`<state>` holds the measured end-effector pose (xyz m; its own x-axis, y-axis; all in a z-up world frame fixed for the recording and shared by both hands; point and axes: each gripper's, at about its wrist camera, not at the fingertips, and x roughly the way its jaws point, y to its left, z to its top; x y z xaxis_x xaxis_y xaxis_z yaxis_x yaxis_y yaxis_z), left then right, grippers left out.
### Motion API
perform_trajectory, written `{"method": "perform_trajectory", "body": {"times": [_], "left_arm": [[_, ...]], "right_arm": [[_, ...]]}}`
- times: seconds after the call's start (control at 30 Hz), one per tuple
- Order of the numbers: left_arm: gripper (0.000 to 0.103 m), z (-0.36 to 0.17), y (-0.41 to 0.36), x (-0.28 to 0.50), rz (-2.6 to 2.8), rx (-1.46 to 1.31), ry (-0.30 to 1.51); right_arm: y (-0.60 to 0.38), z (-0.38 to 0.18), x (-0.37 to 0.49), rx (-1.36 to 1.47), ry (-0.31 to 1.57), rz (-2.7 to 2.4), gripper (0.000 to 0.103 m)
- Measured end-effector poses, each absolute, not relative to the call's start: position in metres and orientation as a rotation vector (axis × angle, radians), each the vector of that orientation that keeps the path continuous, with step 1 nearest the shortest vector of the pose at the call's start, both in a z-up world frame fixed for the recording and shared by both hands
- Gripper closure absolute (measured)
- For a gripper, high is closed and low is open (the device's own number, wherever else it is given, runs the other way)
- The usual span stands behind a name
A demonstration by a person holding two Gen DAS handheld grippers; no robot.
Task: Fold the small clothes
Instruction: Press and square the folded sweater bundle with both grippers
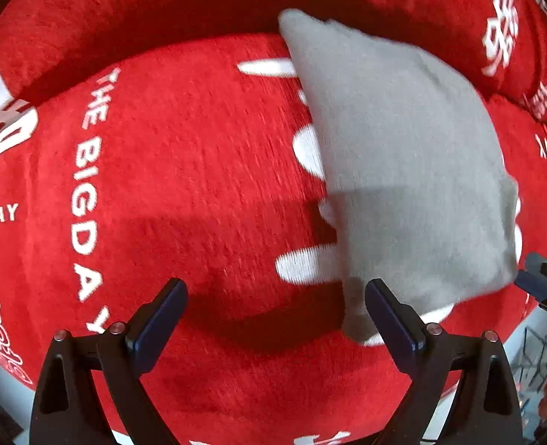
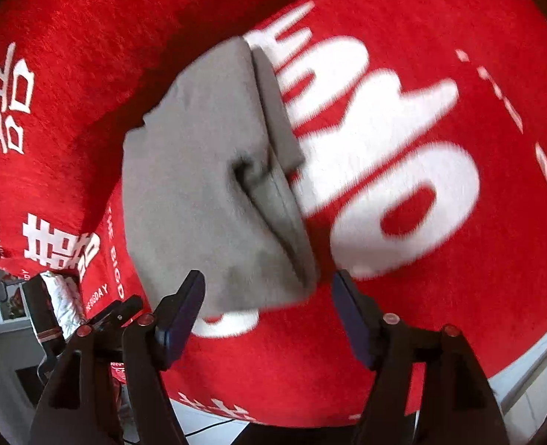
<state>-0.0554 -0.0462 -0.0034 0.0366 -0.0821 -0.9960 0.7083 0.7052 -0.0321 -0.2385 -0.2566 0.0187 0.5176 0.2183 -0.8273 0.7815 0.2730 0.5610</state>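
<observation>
Lying folded on the red blanket, the grey garment is free; your left hand-held gripper and right hand-held gripper both stand spread, empty.

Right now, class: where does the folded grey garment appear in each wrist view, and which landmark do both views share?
Left wrist: grey garment lies right of centre, reaching toward the right finger.
Right wrist: it lies left of centre, above the open fingers.
Shared landmark: the red blanket with white lettering beneath it.
</observation>
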Motion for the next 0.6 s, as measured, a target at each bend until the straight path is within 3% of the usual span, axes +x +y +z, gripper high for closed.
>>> {"method": "perform_trajectory", "body": {"times": [0.23,0.3,0.6], "left_arm": [[0.0,0.017,-0.054,-0.023,-0.612,0.377,1.386],[0.0,0.009,-0.073,-0.023,-0.6,0.384,1.388],[0.0,0.001,-0.106,-0.01,-0.572,0.446,1.368]], "right_arm": [[-0.308,0.021,-0.225,1.273,0.974,-0.449,0.023],[-0.319,0.017,-0.219,1.275,0.979,-0.432,0.012],[-0.358,-0.009,-0.198,1.302,1.022,-0.358,0.012]]}}
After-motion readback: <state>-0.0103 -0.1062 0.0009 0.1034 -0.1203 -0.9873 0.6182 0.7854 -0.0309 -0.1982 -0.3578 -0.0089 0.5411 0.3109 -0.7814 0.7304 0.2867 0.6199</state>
